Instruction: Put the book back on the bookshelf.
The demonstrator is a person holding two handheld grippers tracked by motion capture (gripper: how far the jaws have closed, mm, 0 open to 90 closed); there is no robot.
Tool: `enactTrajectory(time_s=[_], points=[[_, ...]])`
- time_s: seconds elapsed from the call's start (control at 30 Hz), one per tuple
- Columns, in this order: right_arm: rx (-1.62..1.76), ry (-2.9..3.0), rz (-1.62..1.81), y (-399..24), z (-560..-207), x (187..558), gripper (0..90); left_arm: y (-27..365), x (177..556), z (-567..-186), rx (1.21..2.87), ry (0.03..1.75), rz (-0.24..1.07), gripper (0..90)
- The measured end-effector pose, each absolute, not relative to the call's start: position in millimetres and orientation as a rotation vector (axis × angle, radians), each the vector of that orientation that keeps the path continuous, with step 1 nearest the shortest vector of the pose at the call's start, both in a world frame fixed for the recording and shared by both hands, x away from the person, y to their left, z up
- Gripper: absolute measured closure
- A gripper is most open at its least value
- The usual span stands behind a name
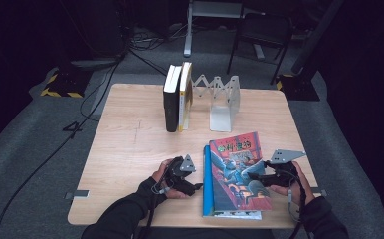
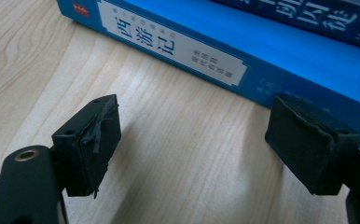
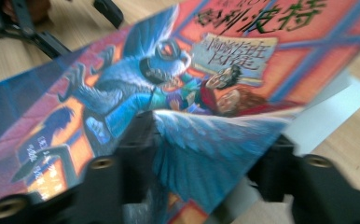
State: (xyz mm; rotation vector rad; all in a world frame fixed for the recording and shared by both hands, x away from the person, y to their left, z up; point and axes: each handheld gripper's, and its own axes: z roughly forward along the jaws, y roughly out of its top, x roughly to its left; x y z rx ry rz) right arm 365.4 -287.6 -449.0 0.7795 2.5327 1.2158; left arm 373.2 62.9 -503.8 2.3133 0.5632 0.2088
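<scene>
Two books lie stacked at the table's front right. The upper one is an illustrated book (image 1: 237, 169) with a red and blue cover (image 3: 122, 93); under it is a blue book (image 1: 207, 185) whose spine (image 2: 243, 51) bears a white label. My right gripper (image 1: 260, 175) sits at the illustrated book's right edge, one jaw on the cover and one beneath, shut on it (image 3: 206, 149). That edge looks tilted up; the picture there is blurred. My left gripper (image 1: 196, 188) rests on the wood left of the stack, open (image 2: 192, 144), facing the blue spine with nothing between its pads.
At the table's back, a dark book (image 1: 171, 102) and a yellow-edged book (image 1: 185, 94) stand upright beside a folding metal bookend (image 1: 222, 102). Bare wood (image 1: 130, 144) spreads left of centre. A chair (image 1: 262, 35) and cables lie on the floor beyond.
</scene>
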Motion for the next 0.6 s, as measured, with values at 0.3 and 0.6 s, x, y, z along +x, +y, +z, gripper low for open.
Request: enactTrajectory(time_s=[0.3,0.6], points=[[0.854,2.525,1.099,-300,-448,355,37.4,66,371,-502,2.331,0.560,0.212,20.0],[0.810,2.580,1.143,-333,-451,305,44.6,68,359,-499,2.364,0.529,0.222,20.5]])
